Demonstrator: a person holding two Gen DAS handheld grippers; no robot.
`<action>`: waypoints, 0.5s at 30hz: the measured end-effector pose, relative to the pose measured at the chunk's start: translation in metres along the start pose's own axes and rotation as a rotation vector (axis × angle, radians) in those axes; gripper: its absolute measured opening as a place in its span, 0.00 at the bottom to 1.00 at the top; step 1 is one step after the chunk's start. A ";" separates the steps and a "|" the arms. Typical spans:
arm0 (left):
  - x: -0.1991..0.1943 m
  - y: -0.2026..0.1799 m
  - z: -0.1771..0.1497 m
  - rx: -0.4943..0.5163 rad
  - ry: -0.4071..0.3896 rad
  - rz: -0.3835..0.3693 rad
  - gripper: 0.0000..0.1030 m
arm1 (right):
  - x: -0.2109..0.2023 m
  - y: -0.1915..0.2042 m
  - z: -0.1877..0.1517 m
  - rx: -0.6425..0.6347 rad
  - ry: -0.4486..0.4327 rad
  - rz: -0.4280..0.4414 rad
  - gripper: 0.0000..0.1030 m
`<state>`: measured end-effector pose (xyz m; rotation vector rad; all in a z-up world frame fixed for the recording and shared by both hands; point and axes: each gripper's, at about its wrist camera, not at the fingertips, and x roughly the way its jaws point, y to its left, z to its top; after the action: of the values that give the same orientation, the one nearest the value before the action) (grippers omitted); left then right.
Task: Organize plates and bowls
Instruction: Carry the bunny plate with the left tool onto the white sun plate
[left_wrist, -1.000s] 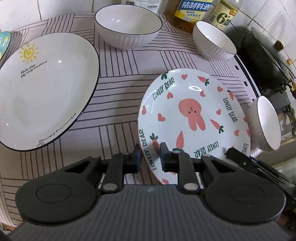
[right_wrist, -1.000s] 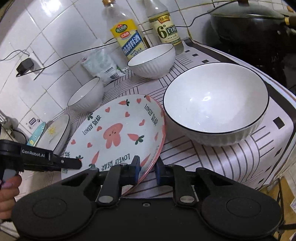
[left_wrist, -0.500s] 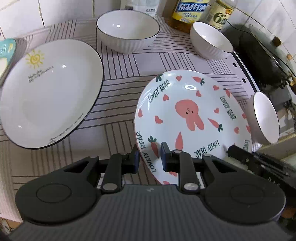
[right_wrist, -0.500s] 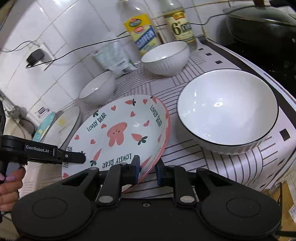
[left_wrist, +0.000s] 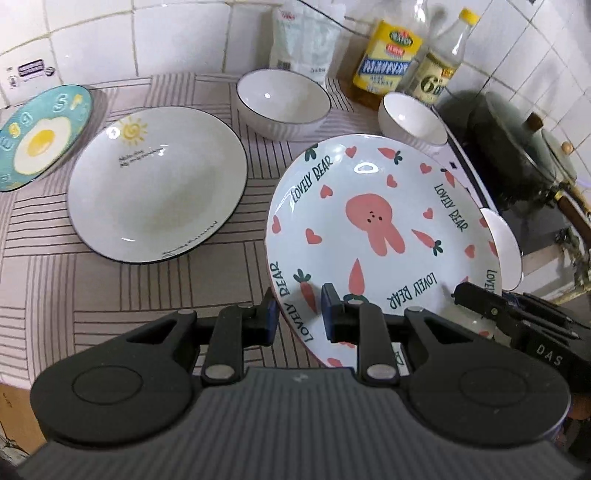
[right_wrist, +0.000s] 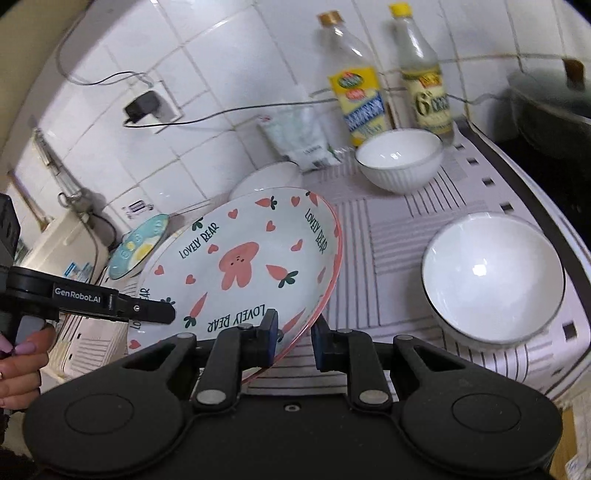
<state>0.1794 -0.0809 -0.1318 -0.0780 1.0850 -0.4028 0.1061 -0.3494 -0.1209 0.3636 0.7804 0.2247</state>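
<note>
At the far left of the left wrist view, a blue plate with a fried egg picture (left_wrist: 38, 138) lies on the striped tabletop (left_wrist: 110, 288) near the white tiled wall. Just beside it, to the right, is a big white plate with a little sun (left_wrist: 157, 184), lying flat. Behind that one sits a white bowl (left_wrist: 282, 101), and further right a smaller white bowl (left_wrist: 412, 120) stands in front of two bottles (left_wrist: 391, 62). The bunny plate (left_wrist: 373, 236) (it says LOVELY BEAR, with hearts and carrots) is in the air over the tabletop, tilted, with nothing under it that it rests on. The left gripper (left_wrist: 297, 315) is pinched tight on the near left rim of this plate, one finger under the rim and one on top. The right gripper (right_wrist: 293, 338) bites the plate's near right rim in the same way, so the plate hangs between the two. In the right wrist view, a hand (right_wrist: 18, 365) with painted nails shows at the left edge, holding the left gripper's handle. To the right of the bunny plate, a wide white bowl (right_wrist: 493, 277) sits on the tabletop, well apart from the plate's rim. At the far right is a dark pot (left_wrist: 513, 147) on the stove.
</note>
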 end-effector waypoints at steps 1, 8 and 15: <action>-0.004 0.001 -0.002 -0.011 -0.009 0.003 0.21 | -0.001 0.003 0.002 -0.014 0.001 0.006 0.23; -0.030 0.016 -0.009 -0.066 -0.072 0.057 0.22 | 0.006 0.024 0.020 -0.088 0.022 0.073 0.23; -0.060 0.043 -0.012 -0.147 -0.122 0.129 0.22 | 0.026 0.054 0.039 -0.161 0.041 0.172 0.24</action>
<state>0.1576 -0.0183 -0.0981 -0.1599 0.9916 -0.1991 0.1485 -0.3006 -0.0904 0.2741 0.7667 0.4545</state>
